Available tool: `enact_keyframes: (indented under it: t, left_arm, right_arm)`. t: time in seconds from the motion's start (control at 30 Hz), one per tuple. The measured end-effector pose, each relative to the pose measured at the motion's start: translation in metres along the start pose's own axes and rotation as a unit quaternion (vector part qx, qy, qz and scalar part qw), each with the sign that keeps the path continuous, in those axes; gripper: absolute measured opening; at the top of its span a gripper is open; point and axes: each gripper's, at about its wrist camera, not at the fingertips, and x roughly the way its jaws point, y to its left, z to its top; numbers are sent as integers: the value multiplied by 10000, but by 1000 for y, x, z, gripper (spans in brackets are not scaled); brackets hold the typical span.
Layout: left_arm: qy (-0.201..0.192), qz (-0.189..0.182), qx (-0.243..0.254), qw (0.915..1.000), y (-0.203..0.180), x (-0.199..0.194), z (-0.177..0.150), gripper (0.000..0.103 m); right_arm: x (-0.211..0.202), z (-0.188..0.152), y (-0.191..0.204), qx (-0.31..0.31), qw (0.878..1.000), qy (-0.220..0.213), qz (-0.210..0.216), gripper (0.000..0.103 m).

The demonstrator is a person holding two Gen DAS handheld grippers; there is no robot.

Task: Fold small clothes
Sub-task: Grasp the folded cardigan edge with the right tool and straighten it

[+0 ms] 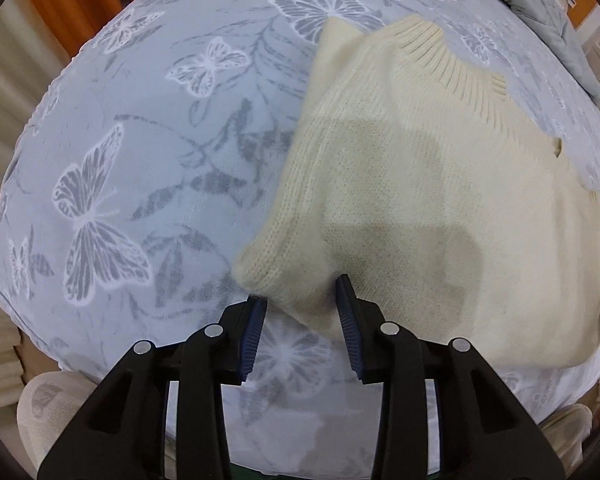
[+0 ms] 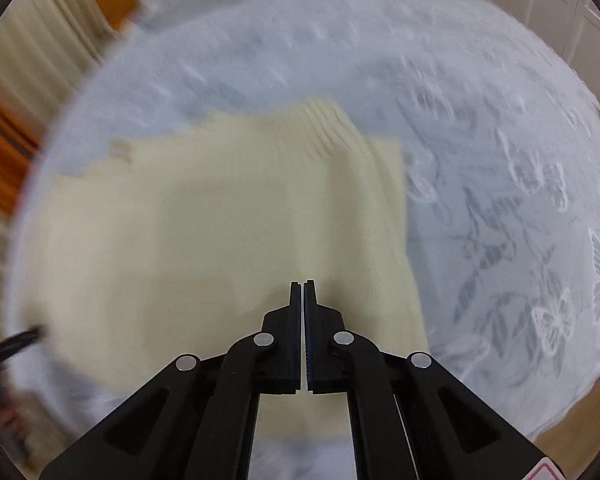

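Observation:
A small cream knitted sweater (image 1: pixel 420 184) lies folded on a pale blue butterfly-print blanket (image 1: pixel 140 160); its ribbed collar points to the far right. My left gripper (image 1: pixel 302 296) is open, its blue-padded fingers either side of the sweater's near left corner, above the cloth. In the right wrist view, blurred by motion, the same sweater (image 2: pixel 220 220) fills the middle and left. My right gripper (image 2: pixel 302 286) is shut with nothing between its fingers, over the sweater's near part.
The blanket (image 2: pixel 500 200) covers a bed. A grey quilted cover (image 1: pixel 540 8) lies at the far right of it. Orange curtains (image 1: pixel 84 0) and cream walls stand beyond the bed's edge. The other gripper shows at the left edge (image 2: pixel 4 352).

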Motion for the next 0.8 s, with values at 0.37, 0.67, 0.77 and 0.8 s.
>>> enact_keyframes:
  t: [0.37, 0.67, 0.77, 0.8]
  left_arm:
    - [-6, 81, 148, 9999, -4, 3, 0, 39]
    - [-303, -489, 7, 9983, -22, -40, 29, 39]
    - [-248, -569, -150, 9980, -31, -32, 63, 43]
    - [-238, -527, -241, 9980, -33, -30, 72, 43]
  right_arm:
    - [11, 10, -27, 412, 9988, 145, -234, 0]
    - [-34, 66, 10, 283, 9974, -610, 258, 13]
    - [-21, 89, 8, 292, 9964, -772, -192, 57]
    - [-15, 93, 8, 260, 9960, -807, -271, 65]
